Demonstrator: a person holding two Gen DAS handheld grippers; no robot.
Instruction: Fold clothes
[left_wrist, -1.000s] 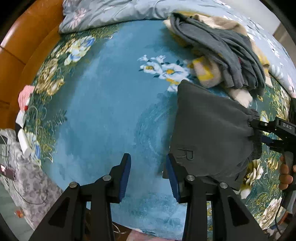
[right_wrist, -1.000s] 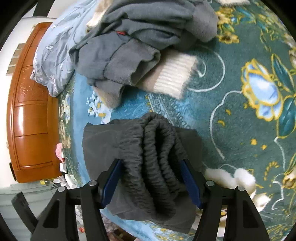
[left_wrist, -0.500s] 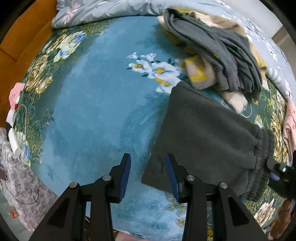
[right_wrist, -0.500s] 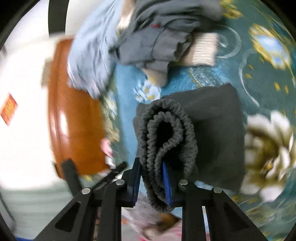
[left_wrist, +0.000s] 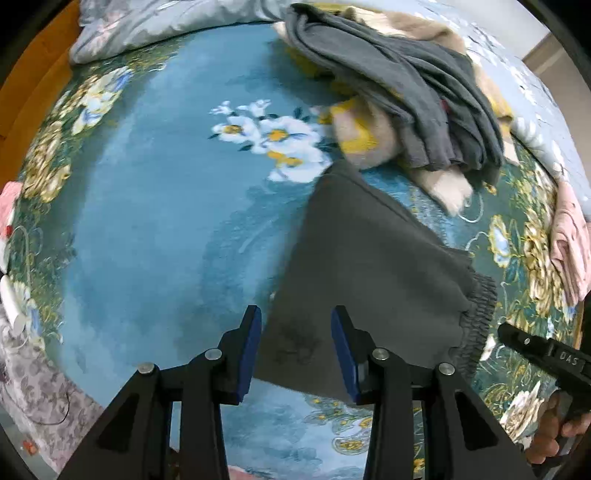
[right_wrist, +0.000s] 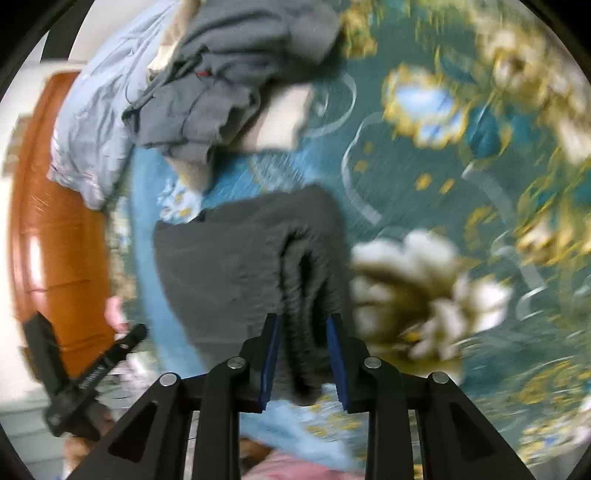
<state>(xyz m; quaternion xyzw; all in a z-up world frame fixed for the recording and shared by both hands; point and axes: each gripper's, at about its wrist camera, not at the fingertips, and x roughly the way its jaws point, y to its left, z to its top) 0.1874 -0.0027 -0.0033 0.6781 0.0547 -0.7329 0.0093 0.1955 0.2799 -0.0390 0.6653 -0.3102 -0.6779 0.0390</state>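
Near the bed's (left_wrist: 155, 206) front edge, the right gripper (right_wrist: 303, 365) pinches the folded dark trousers' (left_wrist: 369, 266) bunched waistband to steady them, while the left gripper's (left_wrist: 295, 350) fingers spread over the opposite end.

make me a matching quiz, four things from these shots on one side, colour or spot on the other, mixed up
Things:
1. folded pants
2. clothes pile
3. headboard
4. right tool

Descriptions:
A. orange-brown wood
B. dark grey, flat on the floral bedspread
C. heaped at the far side of the bed, grey over cream
D. straddling the elastic waistband

Pairs: 1-B, 2-C, 3-A, 4-D
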